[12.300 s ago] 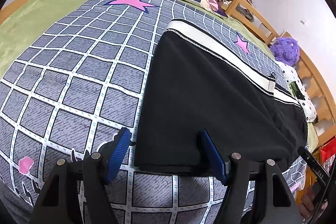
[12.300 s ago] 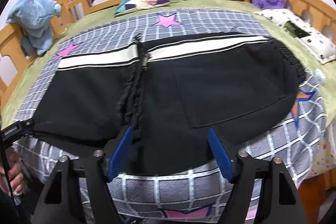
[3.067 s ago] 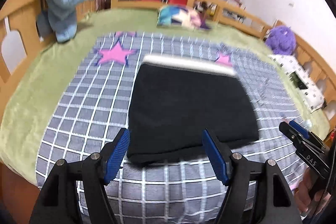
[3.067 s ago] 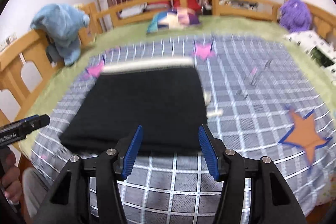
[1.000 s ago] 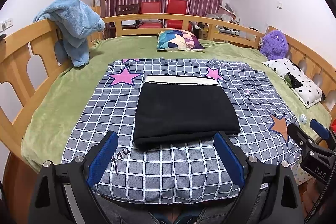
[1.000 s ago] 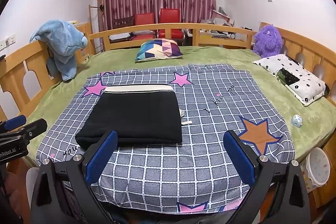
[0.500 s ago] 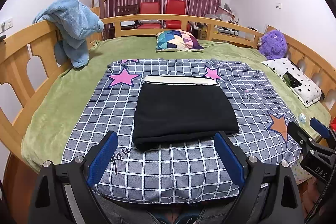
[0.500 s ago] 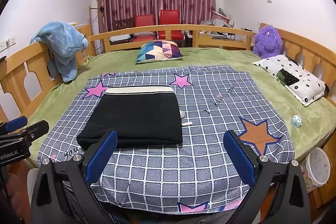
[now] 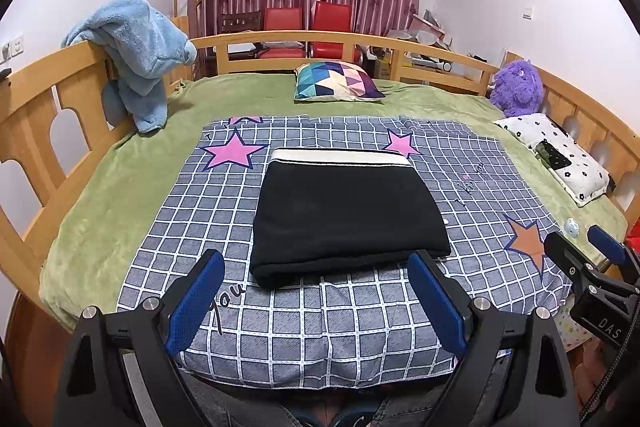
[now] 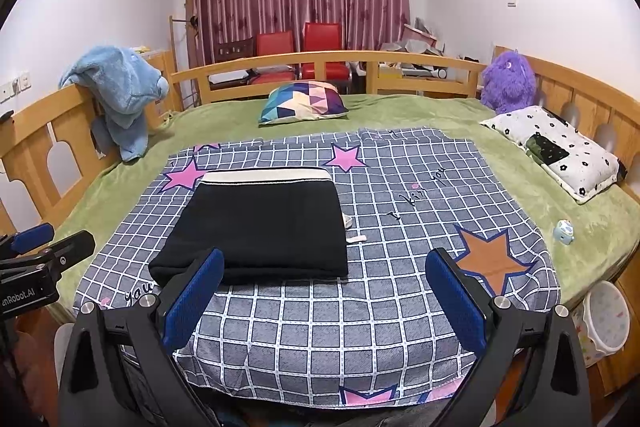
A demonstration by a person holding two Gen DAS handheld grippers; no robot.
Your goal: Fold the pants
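Pants (image 9: pixel 344 211) are laid as a compact black rectangle on the checked blanket (image 9: pixel 320 331) — folding judged finished. The left gripper (image 9: pixel 316 301) and right gripper (image 10: pixel 326 295) are held back, spread wide, grasping nothing.

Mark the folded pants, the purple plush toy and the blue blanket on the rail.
folded pants (image 9: pixel 344 215), left wrist view, middle of top layer.
purple plush toy (image 10: pixel 508 83), right wrist view, body.
blue blanket (image 9: pixel 136 55), left wrist view, draped bulk.
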